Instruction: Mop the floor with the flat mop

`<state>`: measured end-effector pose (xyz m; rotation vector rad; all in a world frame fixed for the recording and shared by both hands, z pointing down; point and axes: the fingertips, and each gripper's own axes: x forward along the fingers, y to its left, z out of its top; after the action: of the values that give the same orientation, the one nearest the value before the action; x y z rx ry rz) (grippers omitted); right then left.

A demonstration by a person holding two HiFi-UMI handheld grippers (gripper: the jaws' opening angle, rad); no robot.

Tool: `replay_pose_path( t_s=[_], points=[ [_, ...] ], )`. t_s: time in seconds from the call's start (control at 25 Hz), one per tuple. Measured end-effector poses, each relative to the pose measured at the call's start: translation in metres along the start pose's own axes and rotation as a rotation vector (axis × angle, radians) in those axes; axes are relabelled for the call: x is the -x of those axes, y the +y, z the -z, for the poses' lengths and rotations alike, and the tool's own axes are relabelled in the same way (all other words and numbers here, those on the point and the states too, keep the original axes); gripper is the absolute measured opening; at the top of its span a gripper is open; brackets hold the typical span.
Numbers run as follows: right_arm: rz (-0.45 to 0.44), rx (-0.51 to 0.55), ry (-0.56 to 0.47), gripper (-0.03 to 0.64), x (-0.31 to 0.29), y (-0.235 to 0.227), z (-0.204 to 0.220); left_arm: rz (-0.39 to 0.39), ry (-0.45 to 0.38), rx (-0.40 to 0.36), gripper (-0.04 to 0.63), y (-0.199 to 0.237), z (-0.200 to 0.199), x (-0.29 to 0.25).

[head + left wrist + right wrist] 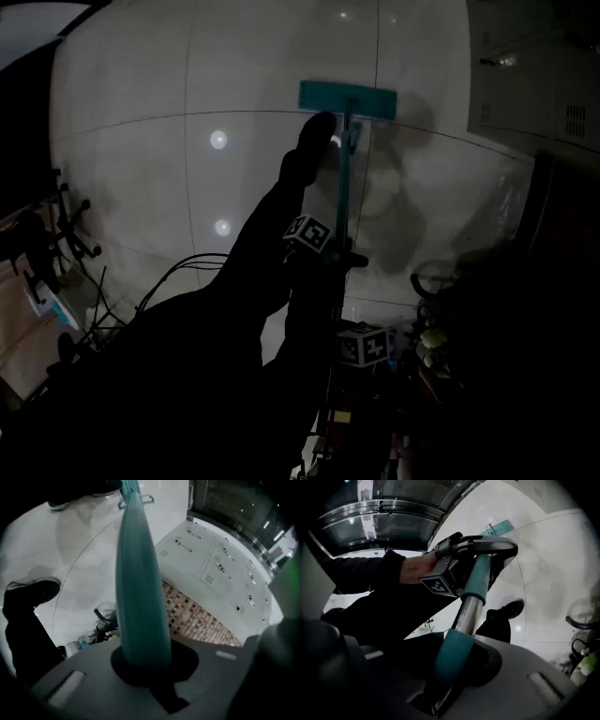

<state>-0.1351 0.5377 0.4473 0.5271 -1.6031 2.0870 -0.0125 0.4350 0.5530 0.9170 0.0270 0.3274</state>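
Flat mop is being held w/ its teal head lying on the floor. Left gripper is being clamped round the pole, nearer the head. Right gripper is being gripped tight on the same pole, farther back from the head. A shoe is being planted just beside the head. Judgement: the stroke is best driven w/ even pressure, head flat, steered clear of the shoe & of the cabinet to the head's right.
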Motion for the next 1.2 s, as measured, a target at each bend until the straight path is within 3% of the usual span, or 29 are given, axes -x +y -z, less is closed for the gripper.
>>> replay_pose_path(
  t_s=[0.32, 0.84, 1.2],
  points=[
    [0.002, -0.019, -0.026, 0.115, 0.012, 0.019, -0.092, 0.008, 0.012, -0.018, 0.017, -0.053, -0.074, 0.022],
    [0.022, -0.019, -0.057, 0.115, 0.045, 0.035, -0.31, 0.03, 0.031, -0.054, 0.018, -0.179, -0.262, 0.061],
    [0.065, 0.002, -0.097, 0.114, 0.061, 0.034, -0.437, 0.032, 0.021, -0.106, 0.02, -0.246, -0.372, 0.077]
  ],
)
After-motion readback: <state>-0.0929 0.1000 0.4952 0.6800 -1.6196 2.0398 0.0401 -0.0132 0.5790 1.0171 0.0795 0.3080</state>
